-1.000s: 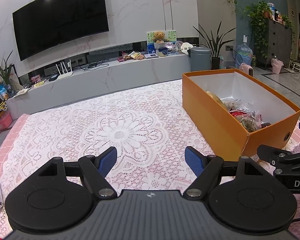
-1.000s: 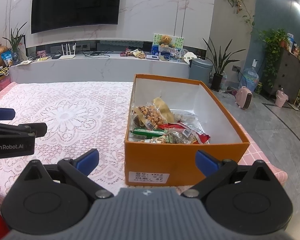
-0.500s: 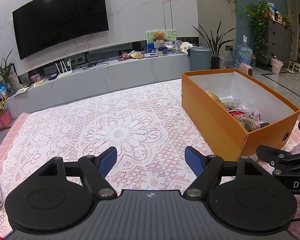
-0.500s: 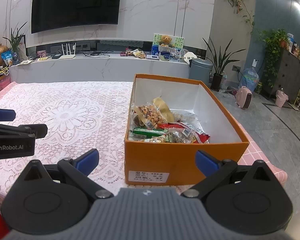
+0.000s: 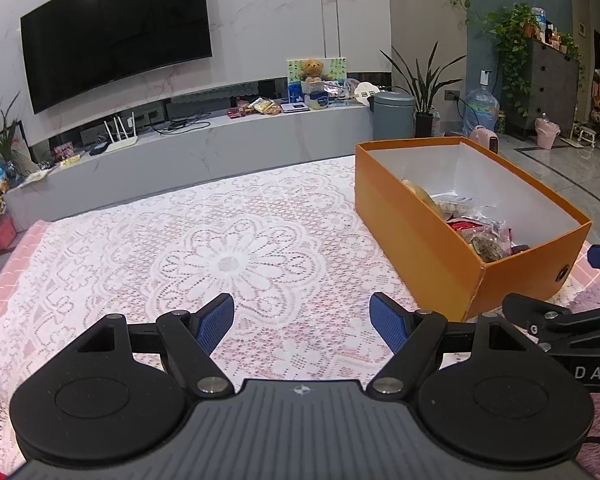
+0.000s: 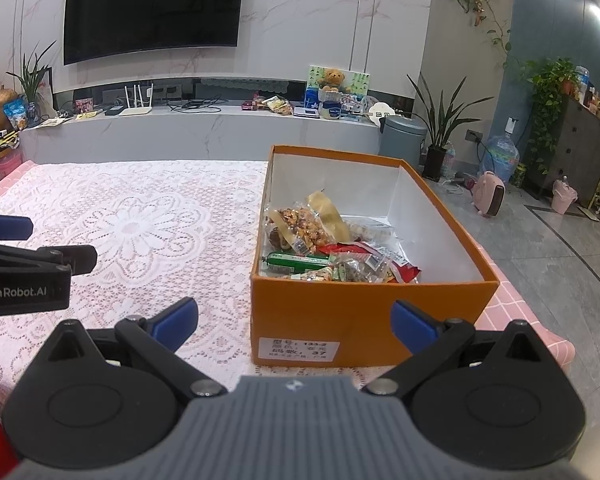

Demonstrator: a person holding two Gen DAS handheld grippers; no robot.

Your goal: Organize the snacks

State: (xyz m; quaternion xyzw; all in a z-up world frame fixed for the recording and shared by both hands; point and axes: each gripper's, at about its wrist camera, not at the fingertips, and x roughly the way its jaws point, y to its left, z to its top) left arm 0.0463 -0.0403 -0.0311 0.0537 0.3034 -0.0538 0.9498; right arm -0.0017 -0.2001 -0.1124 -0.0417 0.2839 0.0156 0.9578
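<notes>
You look to be at the tail end of the job: the lace-covered desk (image 5: 236, 256) shows no loose packets in either view, and every snack you can see on it already lies inside the orange shoebox (image 6: 364, 316). Your left gripper (image 5: 302, 316) hovers over the bare lace with its fingers spread wide and nothing between them; the box sits at its 2 o'clock. Your right gripper (image 6: 294, 318) faces the box's labelled end at 12 o'clock, fingers equally wide and empty, the near wall framed between the blue pads. Inside, the packets crowd the near-left part of the box: a clear bag of brown nuggets (image 6: 302, 226), a pale yellow packet (image 6: 328, 210) behind it, a green stick pack (image 6: 296, 260) and a red wrapper (image 6: 380, 262) toward the front, with small clear sachets mixed in. The far right part of the floor is bare white card. If anything remains, it is probably a check of the desk edges outside these views, or a tidy-up of the pile so it lies flatter; neither calls for a firm grip.
</notes>
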